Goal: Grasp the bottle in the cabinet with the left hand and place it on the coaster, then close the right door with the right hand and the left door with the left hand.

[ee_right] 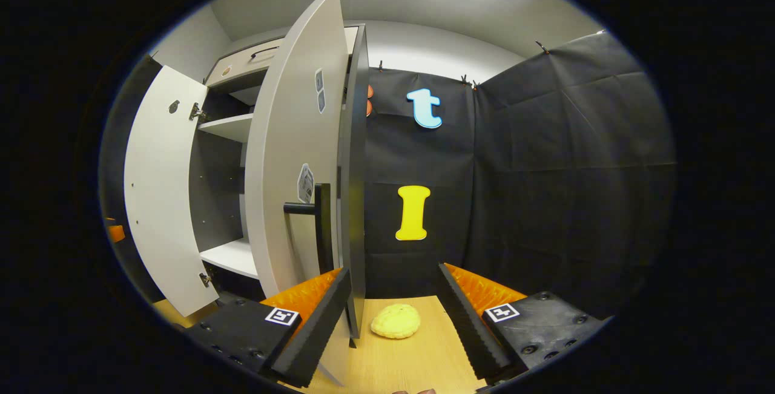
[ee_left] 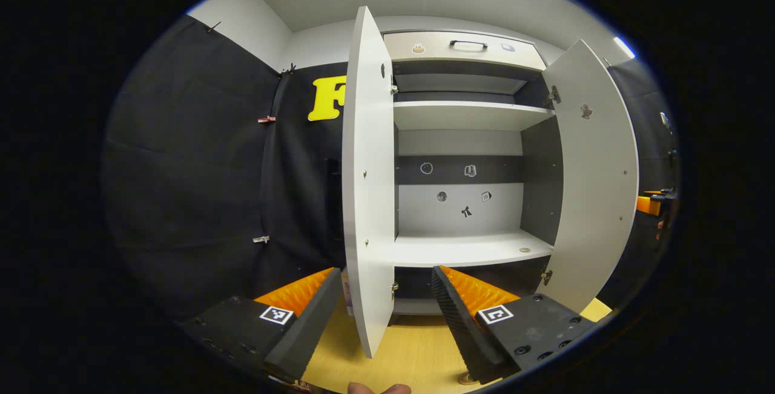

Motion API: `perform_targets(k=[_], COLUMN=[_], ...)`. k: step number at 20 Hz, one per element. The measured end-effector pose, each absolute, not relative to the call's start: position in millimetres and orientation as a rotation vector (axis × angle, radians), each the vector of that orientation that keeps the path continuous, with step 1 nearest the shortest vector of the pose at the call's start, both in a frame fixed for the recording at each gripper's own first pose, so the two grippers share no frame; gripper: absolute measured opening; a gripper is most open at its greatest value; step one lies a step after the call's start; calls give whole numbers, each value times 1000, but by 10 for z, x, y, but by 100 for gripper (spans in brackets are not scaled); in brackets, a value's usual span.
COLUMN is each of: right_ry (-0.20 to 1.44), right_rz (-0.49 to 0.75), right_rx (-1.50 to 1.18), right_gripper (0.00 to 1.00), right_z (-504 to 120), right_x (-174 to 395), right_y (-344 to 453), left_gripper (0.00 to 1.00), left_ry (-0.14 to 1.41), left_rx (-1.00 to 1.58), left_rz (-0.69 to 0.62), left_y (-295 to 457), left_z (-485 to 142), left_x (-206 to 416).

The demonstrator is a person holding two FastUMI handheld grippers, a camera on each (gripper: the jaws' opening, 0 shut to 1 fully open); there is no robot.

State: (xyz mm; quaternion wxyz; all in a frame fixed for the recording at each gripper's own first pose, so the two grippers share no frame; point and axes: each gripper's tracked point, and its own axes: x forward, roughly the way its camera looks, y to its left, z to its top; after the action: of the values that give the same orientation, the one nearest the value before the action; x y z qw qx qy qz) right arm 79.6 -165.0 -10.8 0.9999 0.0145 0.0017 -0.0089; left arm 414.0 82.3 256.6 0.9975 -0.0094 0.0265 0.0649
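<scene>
The grey cabinet (ee_left: 466, 49) stands with both doors swung out and its shelves (ee_left: 466, 249) bare. My left gripper (ee_left: 385, 269) is open; the left door (ee_left: 366, 188) stands edge-on between its fingers (ee_left: 303, 327). The right door (ee_left: 596, 170) hangs open farther right, with the other gripper (ee_left: 651, 203) just past its free edge. In the right gripper view, my right gripper (ee_right: 393, 270) is open, and the right door (ee_right: 290, 140) with its black handle (ee_right: 312, 212) is close in front. That door's dark free edge (ee_right: 356, 200) stands between the fingers, near the left finger (ee_right: 315, 321).
A yellow bun-shaped thing (ee_right: 395, 321) lies on the wooden tabletop (ee_right: 418, 357) between the right gripper's fingers. A small round disc (ee_left: 524, 250) sits on the lower shelf. The left door (ee_right: 160, 200) and the other gripper (ee_right: 115, 233) show at far left.
</scene>
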Motion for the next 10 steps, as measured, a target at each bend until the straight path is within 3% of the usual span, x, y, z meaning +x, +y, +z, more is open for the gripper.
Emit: perform_targets(k=[10], right_ry=[21], right_rz=[133], right_rx=[95], right_gripper=[97], right_z=[-130], right_x=[767], right_y=[-879], left_gripper=[95], left_ry=[75], left_rx=[-11], left_rz=[169], left_y=[1092], left_z=[2474], left_x=[3996])
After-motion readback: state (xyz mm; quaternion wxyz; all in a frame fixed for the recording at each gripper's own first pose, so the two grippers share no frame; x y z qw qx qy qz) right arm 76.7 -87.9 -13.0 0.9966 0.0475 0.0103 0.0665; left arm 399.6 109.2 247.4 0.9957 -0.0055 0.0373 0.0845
